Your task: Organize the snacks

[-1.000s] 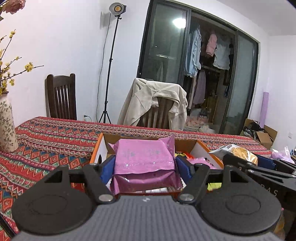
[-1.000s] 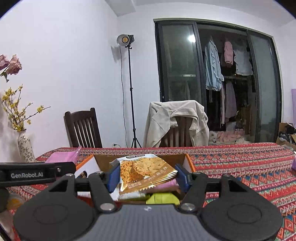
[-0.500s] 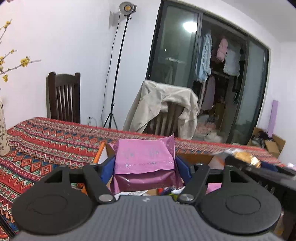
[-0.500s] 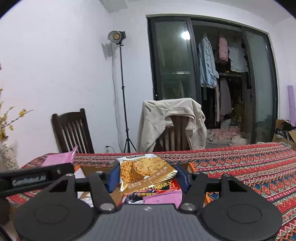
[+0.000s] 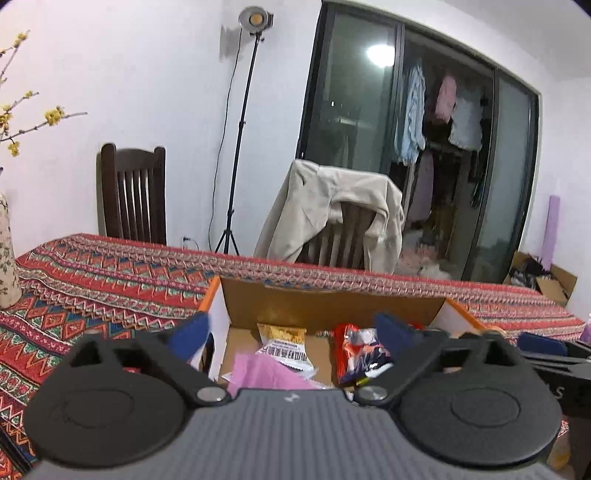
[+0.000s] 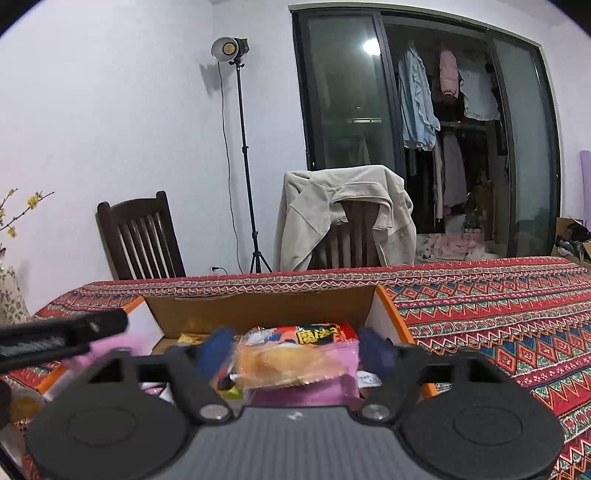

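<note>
Snacks, assorted, in an open cardboard box (image 5: 332, 301) with orange-edged flaps, standing on a table under a red patterned cloth (image 5: 110, 273). Contents seen from the left wrist: pink packet (image 5: 266, 374) at the near edge, white-and-yellow packet (image 5: 282, 341) behind it, red packet (image 5: 356, 350) to its right. Left gripper (image 5: 293, 332): over the box, jaws opening and spread wide, pads off the pink packet lying low between them, nothing held. Right gripper (image 6: 299, 345): over the same box, jaws opening, blue pads clear of the yellow crisp packet (image 6: 284, 365), which rests on a pink packet (image 6: 306, 393) with a red packet (image 6: 314, 334) behind. Background: two wooden chairs, one draped with a beige jacket (image 5: 332, 214); lamp on a stand (image 5: 255, 18); flowered vase (image 5: 7, 254) at the table's left.
</note>
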A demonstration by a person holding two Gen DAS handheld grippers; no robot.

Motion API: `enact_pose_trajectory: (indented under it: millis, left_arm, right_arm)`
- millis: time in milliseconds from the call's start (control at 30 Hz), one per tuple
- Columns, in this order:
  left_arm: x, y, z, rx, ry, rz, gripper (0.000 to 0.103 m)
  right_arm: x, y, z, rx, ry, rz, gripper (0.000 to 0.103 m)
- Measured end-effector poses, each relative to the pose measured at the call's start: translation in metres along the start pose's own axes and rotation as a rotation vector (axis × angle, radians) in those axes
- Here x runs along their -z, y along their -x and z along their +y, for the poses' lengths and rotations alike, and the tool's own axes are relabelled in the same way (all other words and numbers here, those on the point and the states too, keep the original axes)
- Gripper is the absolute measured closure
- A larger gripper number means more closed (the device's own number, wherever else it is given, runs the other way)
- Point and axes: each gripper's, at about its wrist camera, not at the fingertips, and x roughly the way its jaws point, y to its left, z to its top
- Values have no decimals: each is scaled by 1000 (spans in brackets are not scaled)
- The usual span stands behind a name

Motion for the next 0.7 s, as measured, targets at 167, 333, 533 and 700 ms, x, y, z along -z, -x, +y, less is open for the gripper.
enact_pose_trajectory:
  millis: [167, 333, 533, 700]
  left_arm:
    - [-1, 7, 1, -3, 14, -14, 0]
    - [-5, 15, -1, -3, 10, -27, 0]
    - [-23, 56, -3, 32, 18, -112, 0]
    - [-27, 97, -8, 64, 0, -142, 0]
  right_arm:
    - [3, 5, -4, -1, -18, -9, 0]
    - [4, 11, -1, -2, -7, -17, 0]
    - [-7, 34, 3, 16, -9, -54, 0]
    - [-7, 71, 3, 10, -18, -62, 0]
